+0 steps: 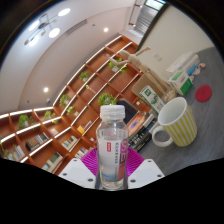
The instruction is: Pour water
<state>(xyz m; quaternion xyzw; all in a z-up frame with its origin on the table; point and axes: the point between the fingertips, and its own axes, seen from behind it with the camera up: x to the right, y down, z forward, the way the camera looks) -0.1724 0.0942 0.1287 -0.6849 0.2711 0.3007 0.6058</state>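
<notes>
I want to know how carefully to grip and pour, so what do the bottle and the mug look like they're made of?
Water bottle: looks like thin clear plastic, glossy, see-through, with a white screw cap and a printed label. It sits between the gripper fingers, which look closed on it.
Mug: probably glazed ceramic, with thick walls, a smooth white interior and yellow-green stripes.

Grey surface (190,160) carrying a yellow-striped mug (178,122), handle towards the far edge. A red disc (204,93) lies flat nearer that far edge.

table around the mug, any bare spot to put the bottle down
The tool is shut on the bottle. Bare grey table lies between the bottle and the yellow striped mug, and in front of the mug. Behind them, books and boxes crowd it.
</notes>
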